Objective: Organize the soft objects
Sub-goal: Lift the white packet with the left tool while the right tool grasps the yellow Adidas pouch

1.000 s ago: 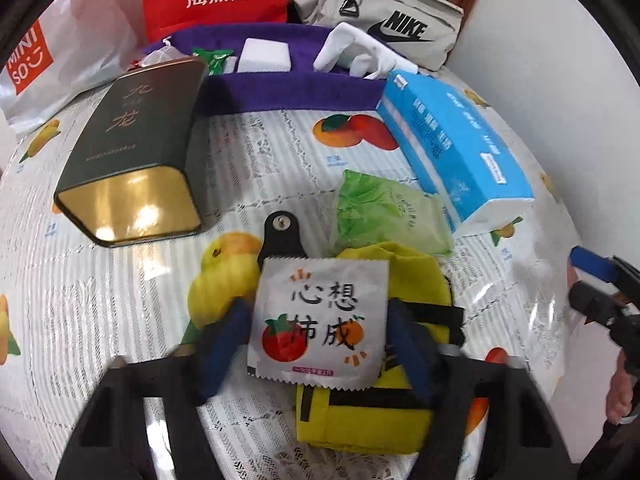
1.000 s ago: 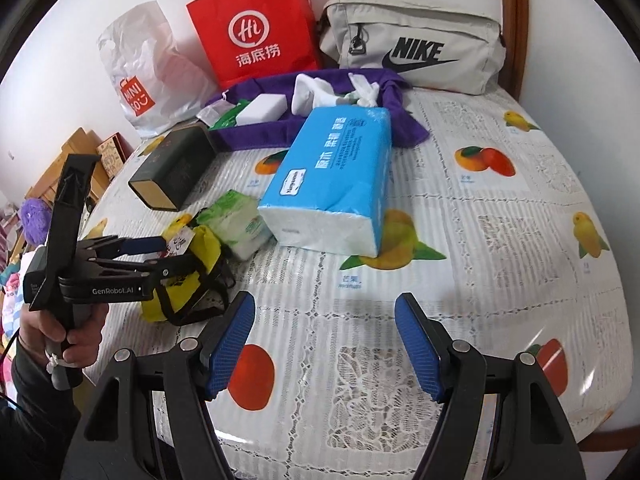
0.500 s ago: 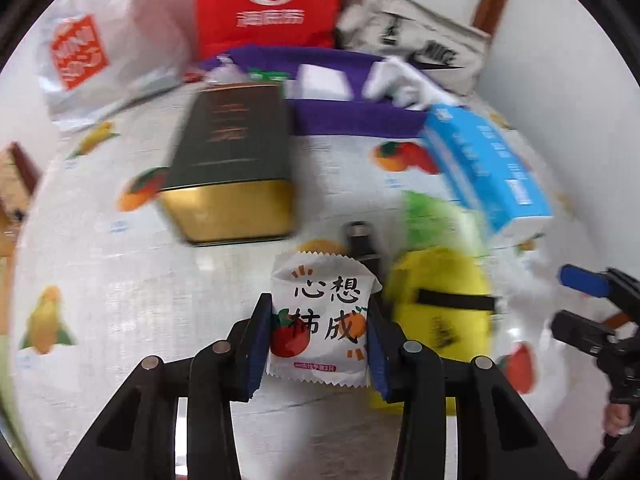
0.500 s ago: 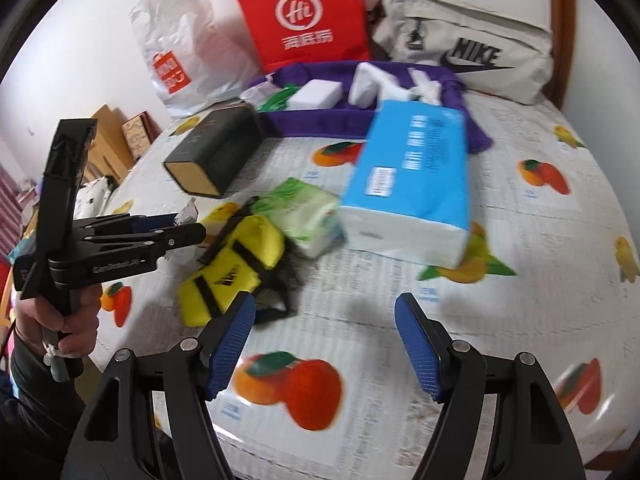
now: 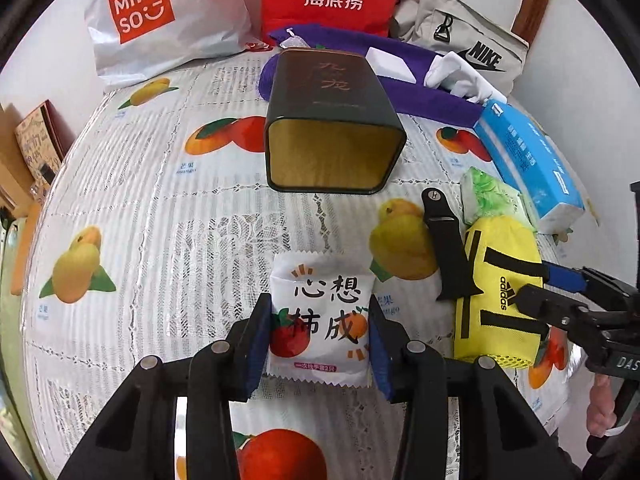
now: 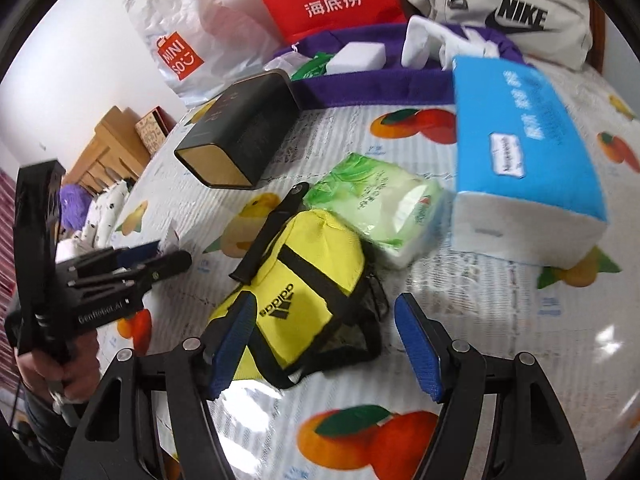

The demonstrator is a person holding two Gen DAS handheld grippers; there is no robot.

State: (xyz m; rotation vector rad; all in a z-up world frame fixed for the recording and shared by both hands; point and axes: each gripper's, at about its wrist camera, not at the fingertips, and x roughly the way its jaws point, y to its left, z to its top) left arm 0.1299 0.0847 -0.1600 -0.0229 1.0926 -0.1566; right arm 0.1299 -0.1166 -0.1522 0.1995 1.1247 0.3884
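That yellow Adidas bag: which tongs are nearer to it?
Right. The right tongs stand open just over the yellow Adidas bag; the left tongs grip a white snack packet off to its side.

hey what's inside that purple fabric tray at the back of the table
In the purple tray a white block, a green packet and crumpled white cloth show. Its floor and anything lower are hidden by the front wall.

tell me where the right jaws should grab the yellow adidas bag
Grip the yellow adidas bag across its narrow padded body, coming from above: it lies flat and long, and the open right gripper already straddles its near end. Avoid the loose black strap.
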